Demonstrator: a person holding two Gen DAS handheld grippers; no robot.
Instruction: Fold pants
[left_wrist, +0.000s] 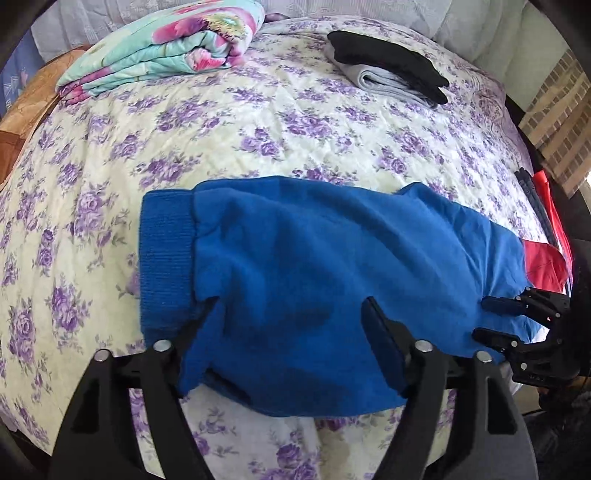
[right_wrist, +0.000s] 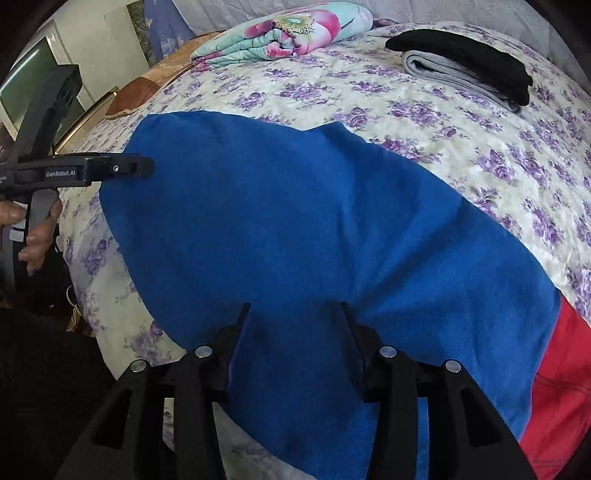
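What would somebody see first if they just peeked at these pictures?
The bright blue pants jump out first, spread across the middle of the purple-flowered bedspread, with both open grippers, left gripper and right gripper, over their near edge. Behind them lie a folded floral quilt at the far left and a black-and-grey clothes stack at the far right.

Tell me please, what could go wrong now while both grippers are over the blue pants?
1. Both the left gripper and right gripper are open over the blue pants, so a pinch may catch only the top layer.
2. The pants overlap a red garment; lifting could drag it along.
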